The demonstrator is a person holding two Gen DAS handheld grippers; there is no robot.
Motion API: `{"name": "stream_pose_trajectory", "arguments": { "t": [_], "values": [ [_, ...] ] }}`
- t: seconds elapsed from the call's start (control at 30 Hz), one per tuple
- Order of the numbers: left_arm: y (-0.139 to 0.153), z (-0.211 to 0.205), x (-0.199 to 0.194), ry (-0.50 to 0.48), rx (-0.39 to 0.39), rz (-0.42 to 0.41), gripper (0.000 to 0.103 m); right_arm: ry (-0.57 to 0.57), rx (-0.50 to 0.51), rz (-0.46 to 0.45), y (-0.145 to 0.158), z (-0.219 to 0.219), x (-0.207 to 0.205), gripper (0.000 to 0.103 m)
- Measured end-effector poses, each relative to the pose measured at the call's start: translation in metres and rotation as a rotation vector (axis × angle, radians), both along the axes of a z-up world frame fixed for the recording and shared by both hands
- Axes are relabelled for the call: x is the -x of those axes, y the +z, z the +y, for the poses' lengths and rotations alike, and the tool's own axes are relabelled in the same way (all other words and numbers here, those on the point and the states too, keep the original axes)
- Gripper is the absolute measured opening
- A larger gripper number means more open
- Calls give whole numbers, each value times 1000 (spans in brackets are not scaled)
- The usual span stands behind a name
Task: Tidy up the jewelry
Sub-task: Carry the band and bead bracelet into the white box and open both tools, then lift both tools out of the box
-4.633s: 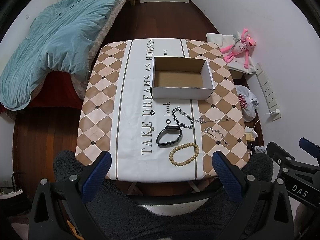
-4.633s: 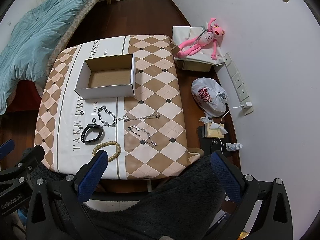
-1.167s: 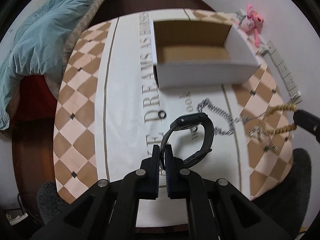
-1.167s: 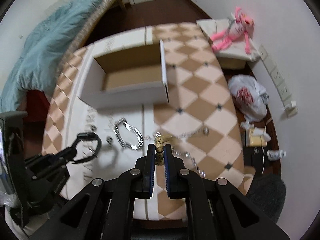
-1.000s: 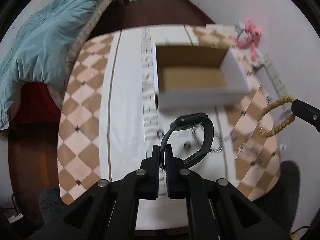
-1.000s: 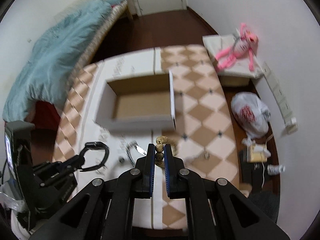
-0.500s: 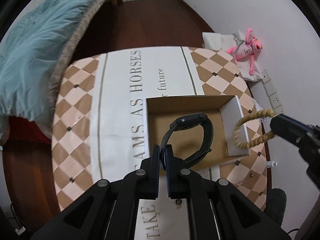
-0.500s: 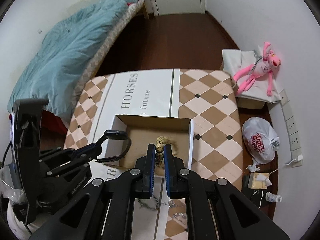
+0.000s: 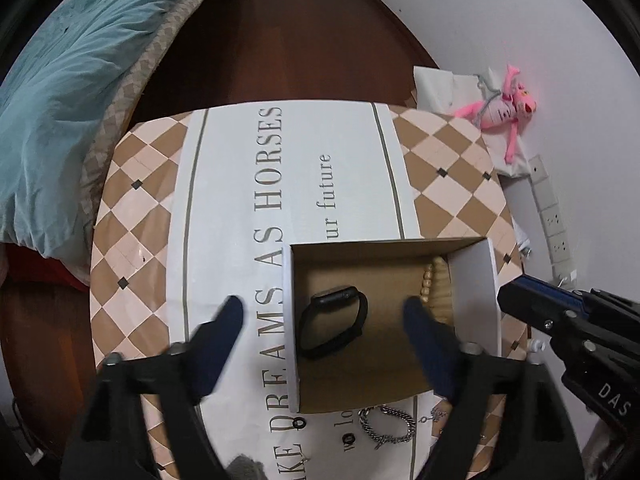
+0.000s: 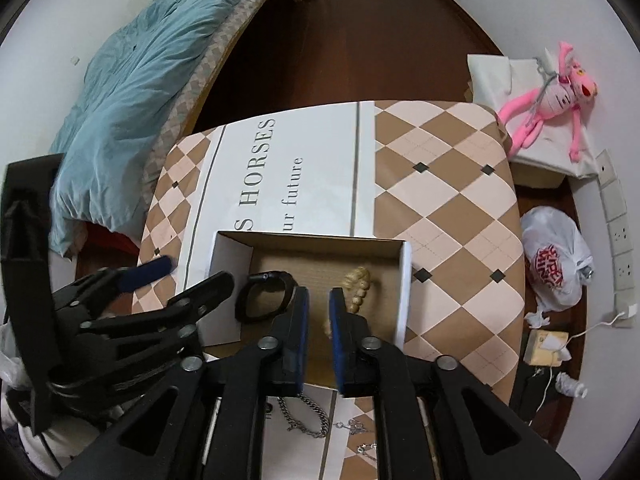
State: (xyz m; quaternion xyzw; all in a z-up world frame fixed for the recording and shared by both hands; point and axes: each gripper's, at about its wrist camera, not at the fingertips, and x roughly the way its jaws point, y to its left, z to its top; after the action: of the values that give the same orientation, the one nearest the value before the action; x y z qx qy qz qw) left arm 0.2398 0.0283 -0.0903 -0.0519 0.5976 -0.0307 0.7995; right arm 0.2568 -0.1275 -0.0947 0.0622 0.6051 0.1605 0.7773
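Seen first from the left wrist, the left gripper hangs over an open white cardboard box with a brown inside, which stands on a table covered by a tan-and-cream checked cloth with a white printed band. Its jaws are spreading apart, released, with nothing pressed between them. A black band-shaped wristwatch lies on the box floor below, free of the pads. A bracelet of pale wooden beads lies against the box's right wall. A silver chain bracelet rests on the cloth just in front of the box.

From the right wrist, the right gripper points down over the same box. Its jaws are parting, a narrow gap between them, and the bead bracelet lies on the box floor beyond the right finger, not gripped. The watch lies to its left. The left gripper shows at the left edge
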Motion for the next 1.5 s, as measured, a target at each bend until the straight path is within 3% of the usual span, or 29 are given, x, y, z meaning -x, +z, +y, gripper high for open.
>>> {"name": "stream_pose_trajectory", "arguments": {
  "t": [0.17,0.2,0.27,0.47,0.73,1.23,1.5],
  "values": [
    [7,8,6,50,-54,-37,88,-32,113,-32,-3,-10,9,65],
    [7,10,10,61,-71,-50,89,-37,136,-34,-4,-12,11,79],
    [6,12,17,77,-89,-66,93,-48,214,-53,-9,-12,18,97],
    [-7,9,40,92,-157,-96,96,-58,325,-72,-31,-9,39,98],
    [-5,6,57,93,-182,-119,96,-97,333,-73,-34,-14,55,99],
    [63,5,120,127,-182,-266,96,-152,331,-283,47,-21,116,99],
    [81,-1,151,106,-162,-296,96,-168,321,-357,83,-24,153,99]
  ]
}}
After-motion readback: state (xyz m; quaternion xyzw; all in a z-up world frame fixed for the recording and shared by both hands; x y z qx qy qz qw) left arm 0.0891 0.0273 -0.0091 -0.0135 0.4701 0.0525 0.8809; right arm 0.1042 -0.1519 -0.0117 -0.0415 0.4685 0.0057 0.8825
